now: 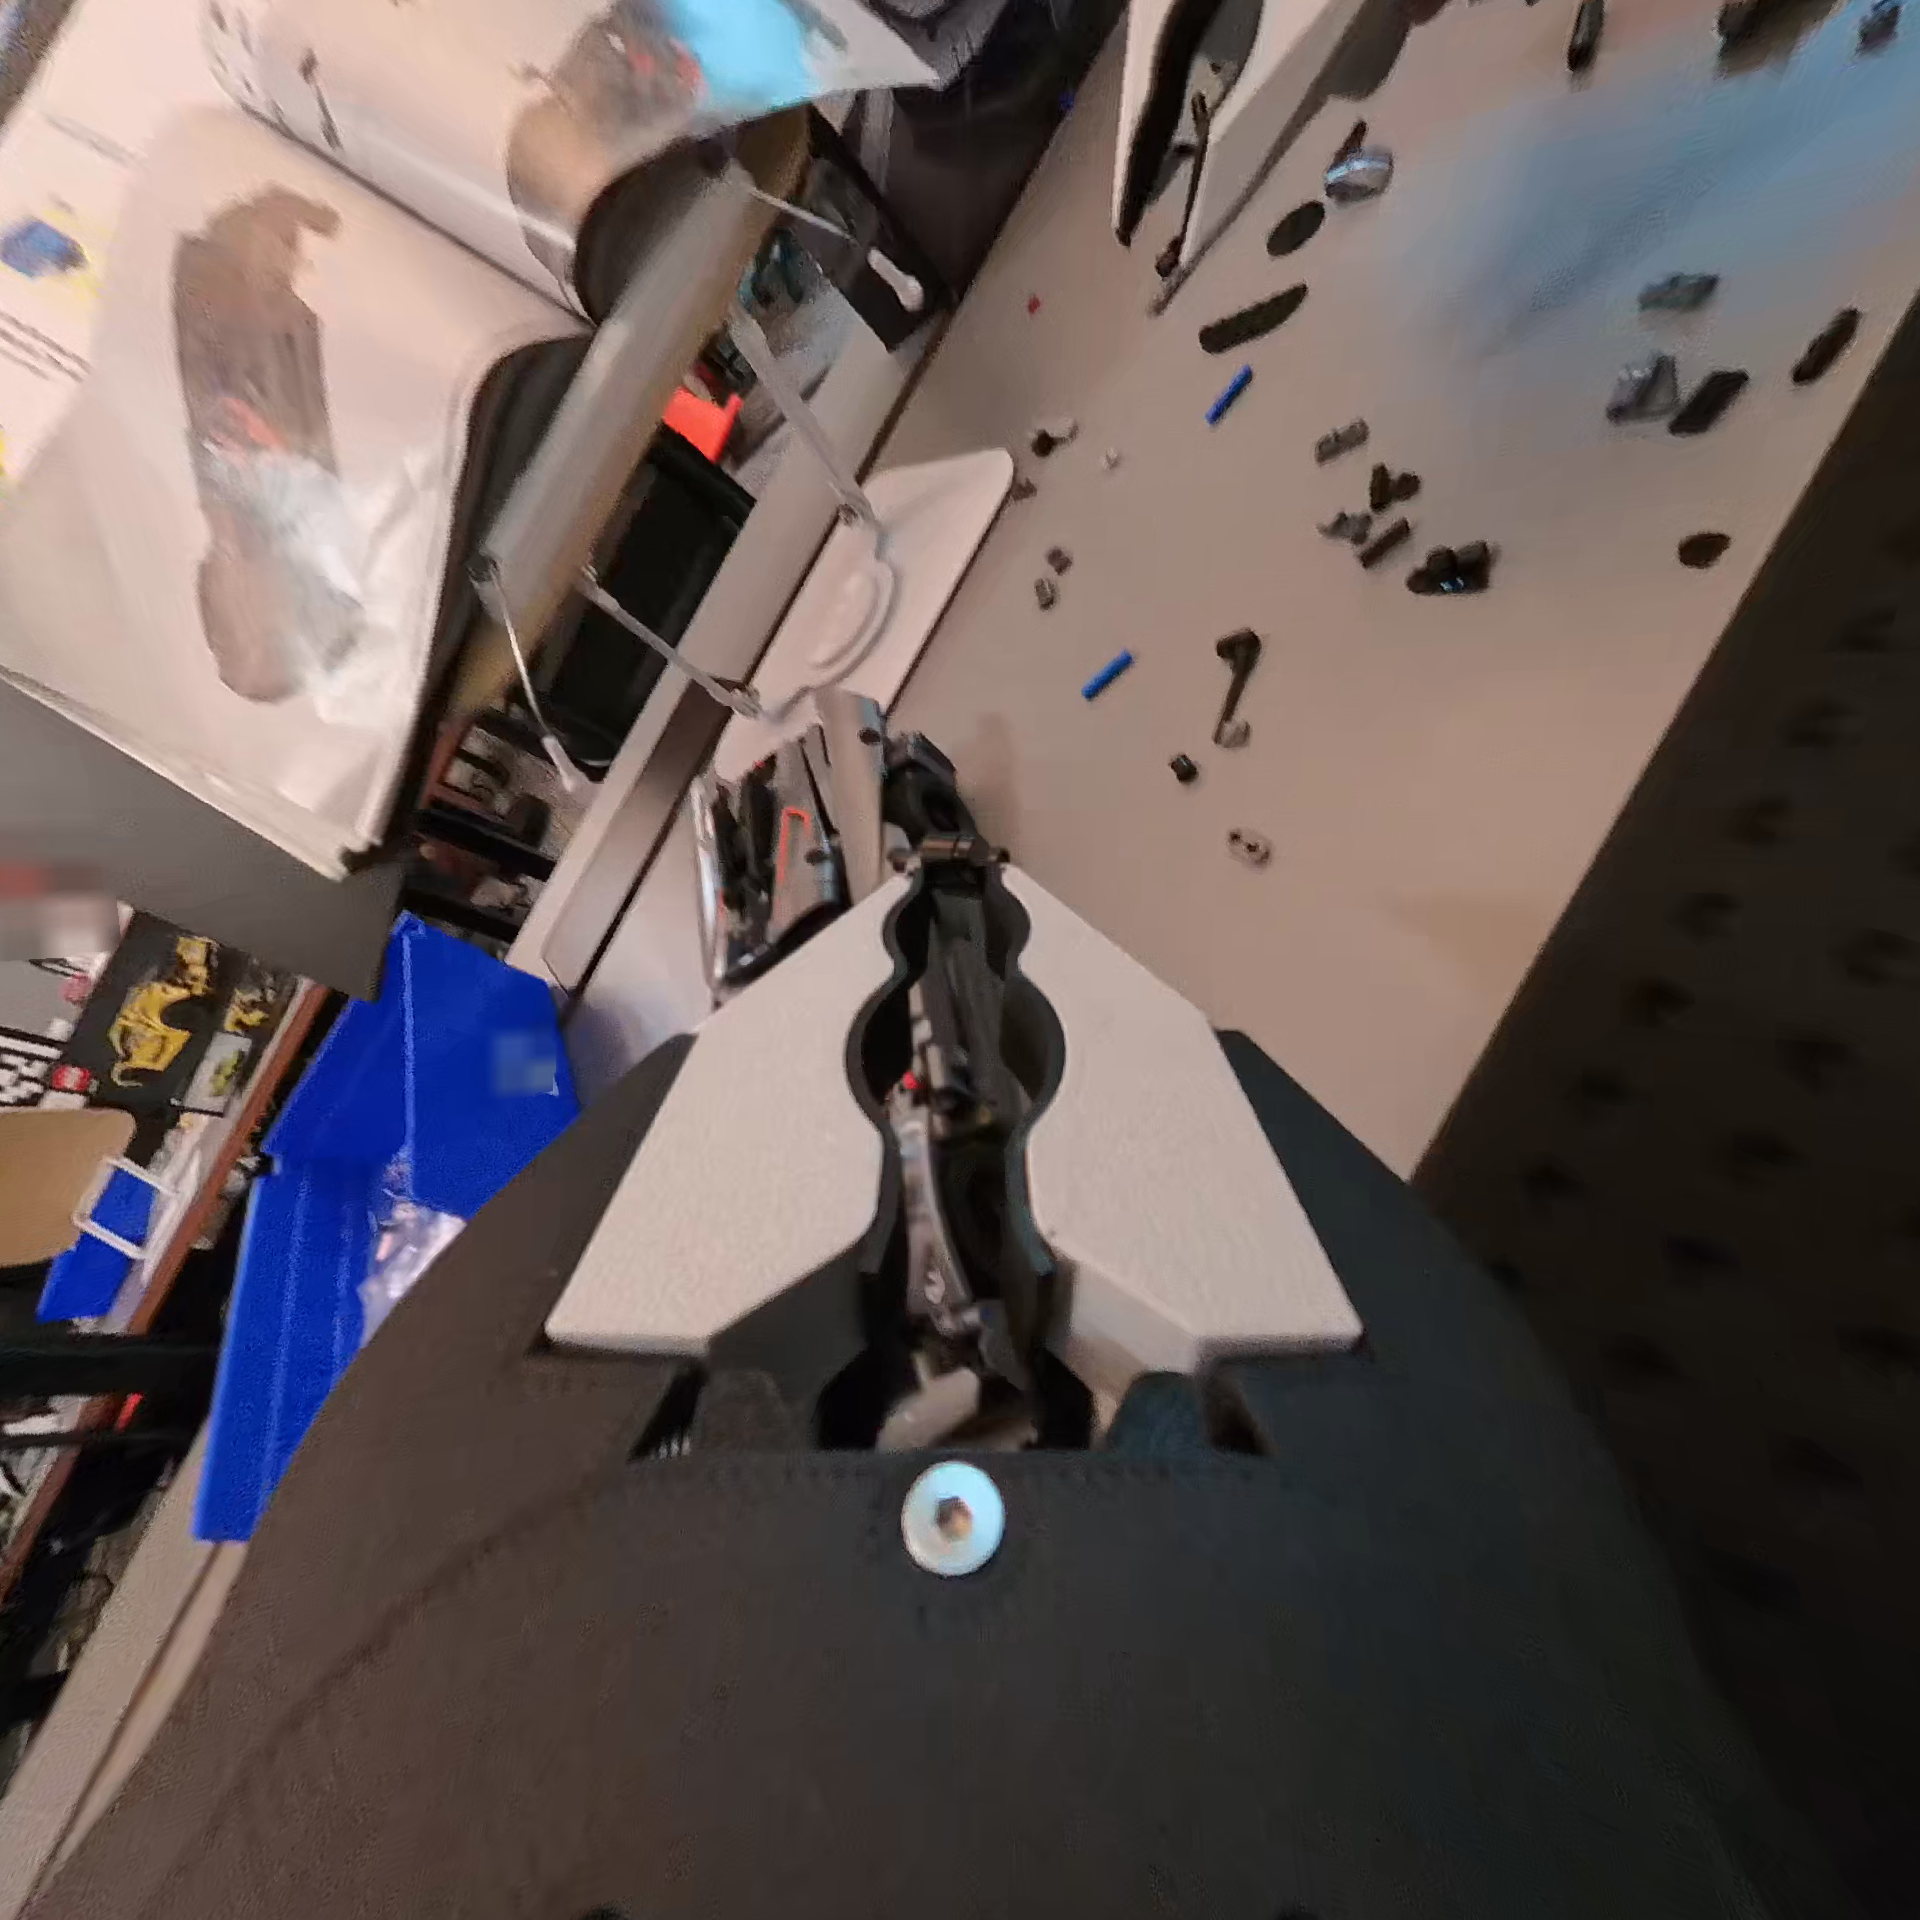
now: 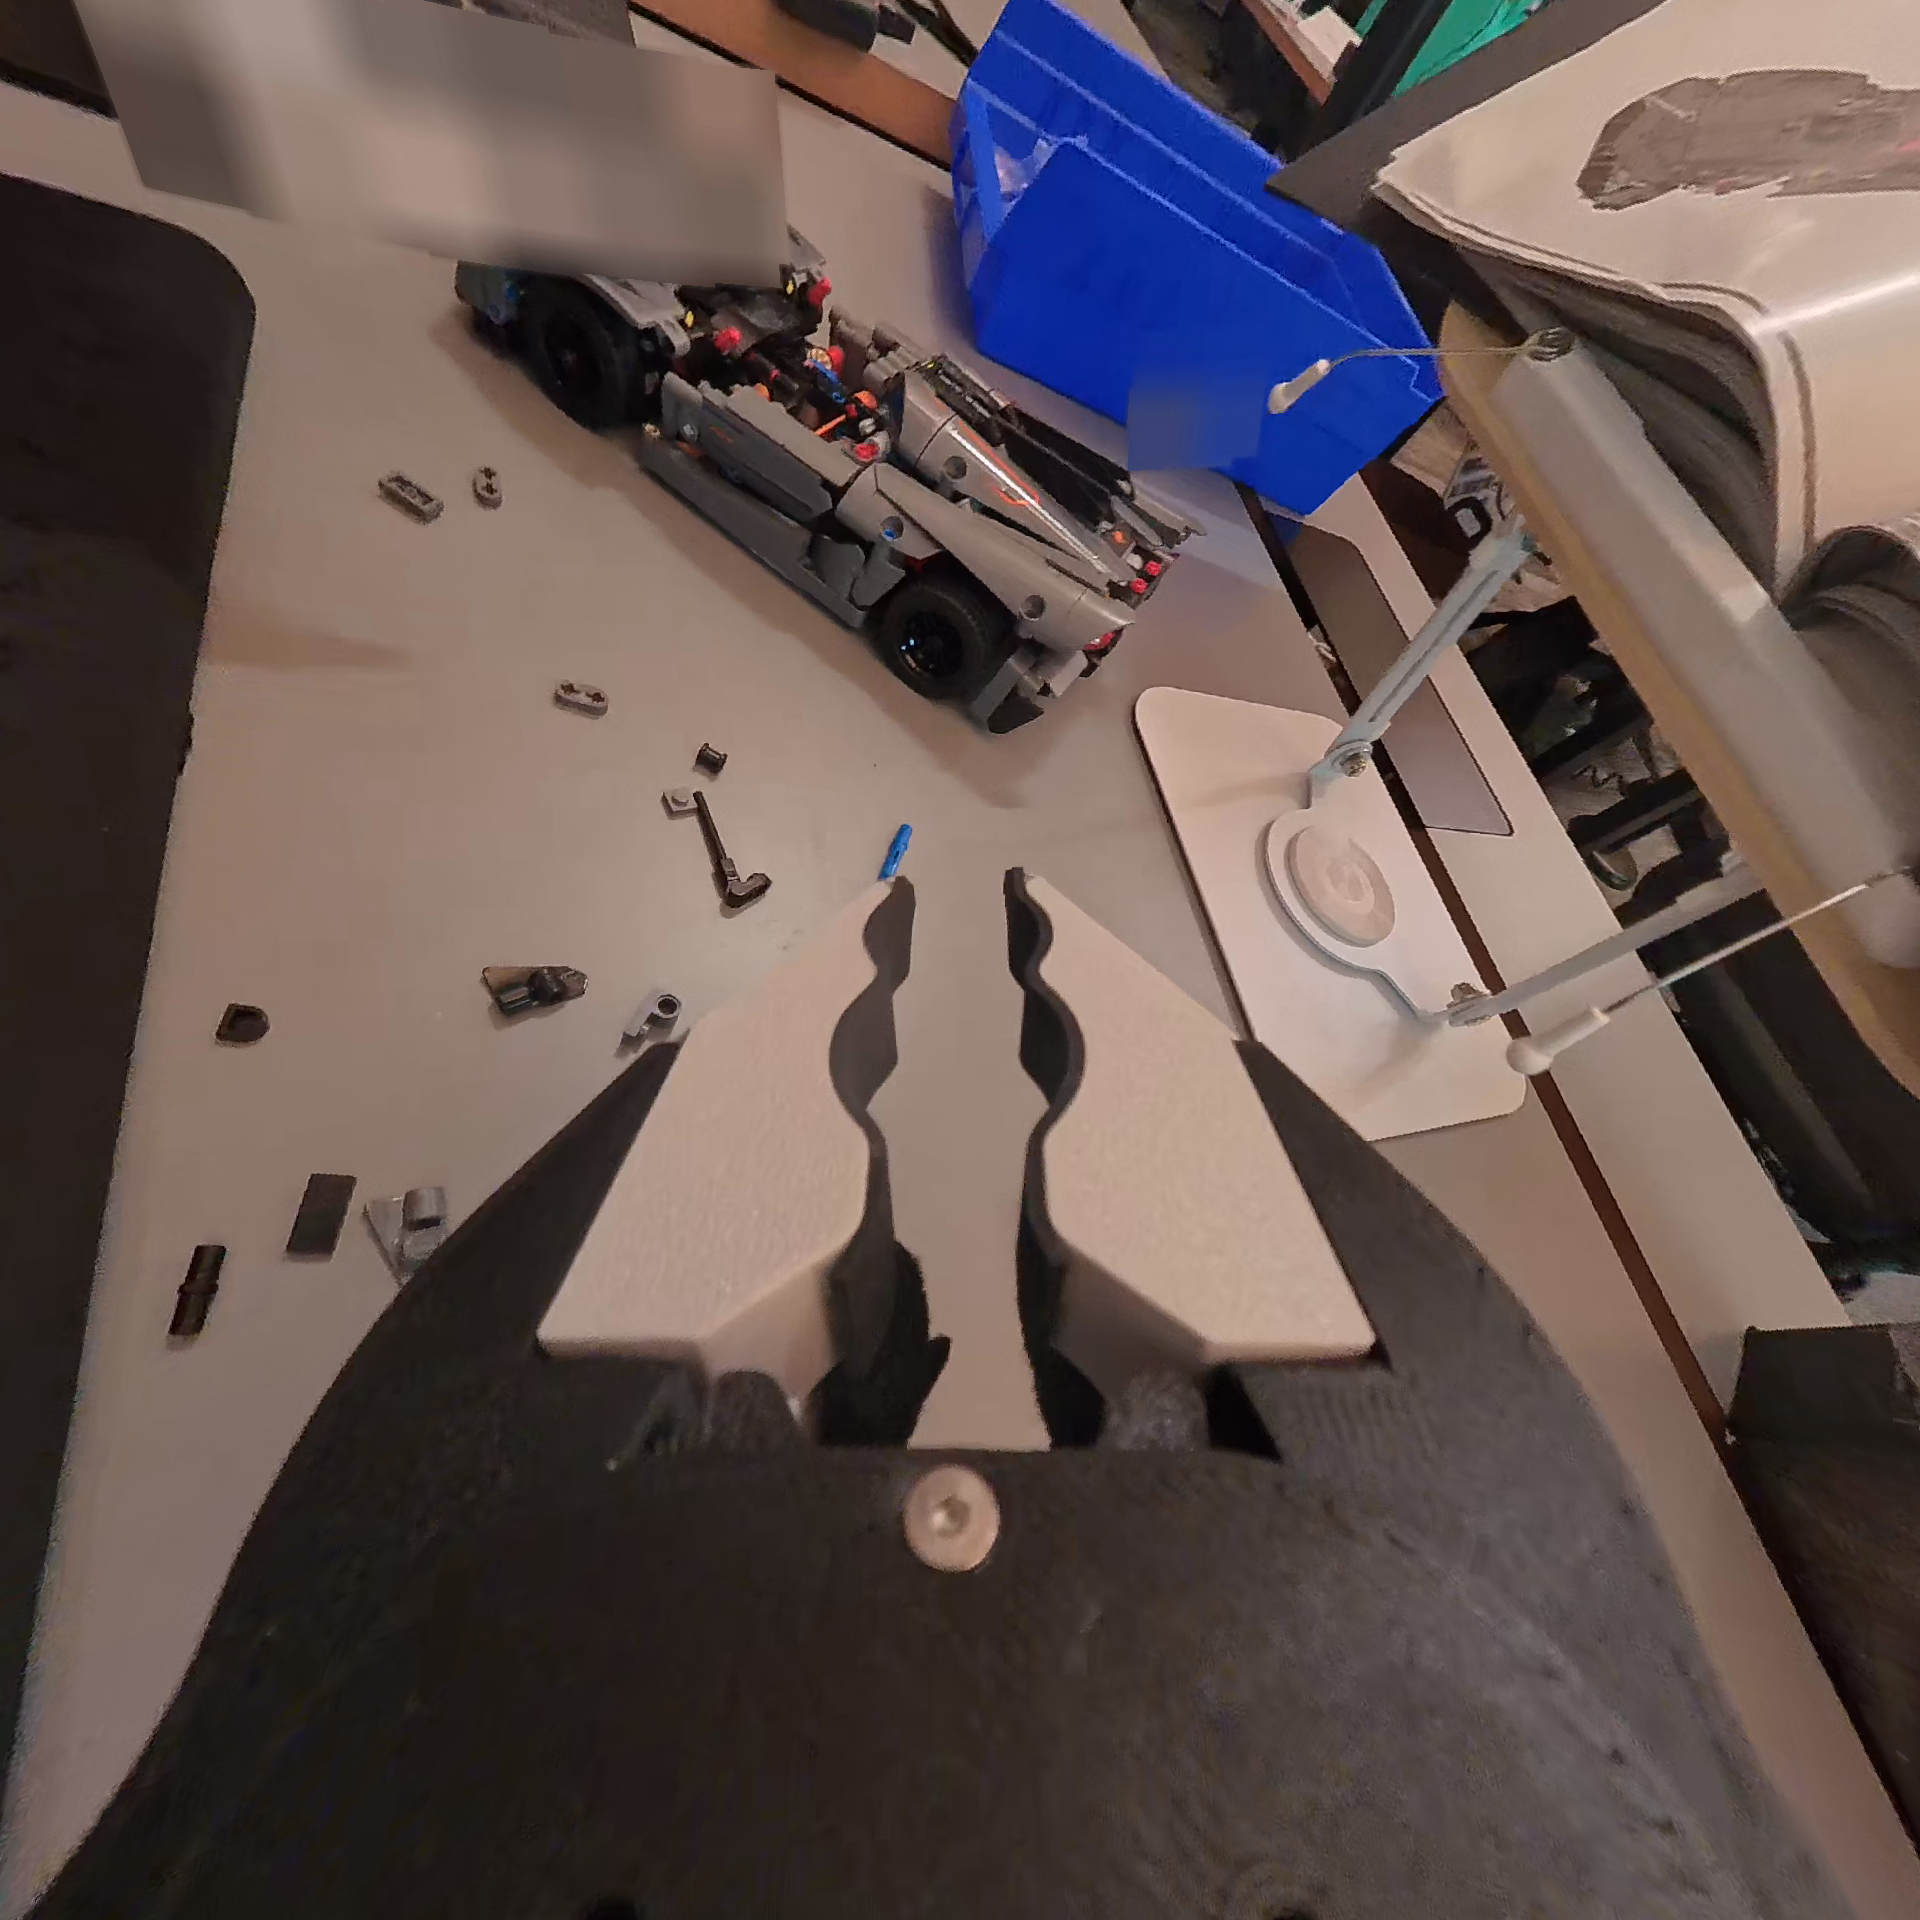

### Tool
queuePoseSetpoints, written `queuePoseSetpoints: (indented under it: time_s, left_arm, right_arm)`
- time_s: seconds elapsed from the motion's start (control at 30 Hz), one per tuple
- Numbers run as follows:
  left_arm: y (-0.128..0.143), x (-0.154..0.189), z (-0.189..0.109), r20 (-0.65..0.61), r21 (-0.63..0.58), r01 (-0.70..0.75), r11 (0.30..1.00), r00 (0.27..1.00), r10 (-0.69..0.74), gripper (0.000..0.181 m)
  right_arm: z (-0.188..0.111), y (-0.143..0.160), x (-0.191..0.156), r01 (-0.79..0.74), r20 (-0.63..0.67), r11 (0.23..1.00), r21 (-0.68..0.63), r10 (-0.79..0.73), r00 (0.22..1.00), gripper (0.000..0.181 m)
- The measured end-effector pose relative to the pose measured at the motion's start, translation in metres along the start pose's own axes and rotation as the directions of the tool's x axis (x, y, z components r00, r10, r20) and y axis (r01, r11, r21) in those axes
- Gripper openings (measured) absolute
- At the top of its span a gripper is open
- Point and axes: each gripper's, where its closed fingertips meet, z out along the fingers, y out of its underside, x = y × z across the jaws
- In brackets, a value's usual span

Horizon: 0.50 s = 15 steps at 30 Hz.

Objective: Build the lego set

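Note:
The grey and black lego car (image 2: 831, 468) stands on the grey table (image 2: 364, 644); a blur patch hides its rear end. My left gripper (image 1: 951, 878) is shut on a black and grey part of the car (image 1: 961, 1039), which runs between the fingers and sticks out past the tips. The car's grey body with an orange stripe (image 1: 774, 862) shows just left of them. My right gripper (image 2: 956, 883) is open and empty, low over the table in front of the car. A small blue pin (image 2: 896, 847) lies by its left fingertip. A black axle piece (image 2: 727, 847) lies further left.
Several loose dark pieces (image 2: 530, 987) (image 1: 1371, 520) are scattered on the table. A blue bin (image 2: 1164, 260) (image 1: 416, 1091) stands behind the car. A white book stand (image 2: 1351, 914) (image 1: 904, 551) holds the open instruction booklet (image 2: 1714, 156). Black mats lie along the table sides (image 2: 94, 623) (image 1: 1714, 1039). About 20 cm separates my left fingertips from my right. To reach the small blue pin (image 2: 896, 847) in a straight line is about 12 cm for my right fingers, about 20 cm for my left. Seen from the left wrist view (image 1: 1104, 680) as well.

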Motion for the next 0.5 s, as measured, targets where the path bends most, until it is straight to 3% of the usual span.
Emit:
queuePoseSetpoints:
  time_s: [0.17, 0.37, 0.5]
  left_arm:
    - [0.022, 0.018, 0.003, -0.033, -0.045, 0.043, 0.998, 0.998, -0.044, 0.008]
    - [0.029, 0.032, 0.017, -0.088, -0.06, 0.07, 0.996, 0.993, -0.076, 0.008]
    - [0.036, 0.039, 0.026, -0.075, -0.121, -0.058, 0.991, 0.996, 0.049, 0.008]
  right_arm:
    - [0.005, 0.002, -0.007, 0.018, 0.018, 1.0, -0.019, -0.018, 1.0, 0.015]
    - [0.006, 0.004, -0.008, 0.013, 0.023, 1.0, -0.024, -0.013, 1.0, 0.016]
    - [0.007, 0.005, -0.01, 0.012, 0.037, 1.0, -0.029, -0.011, 0.999, 0.016]
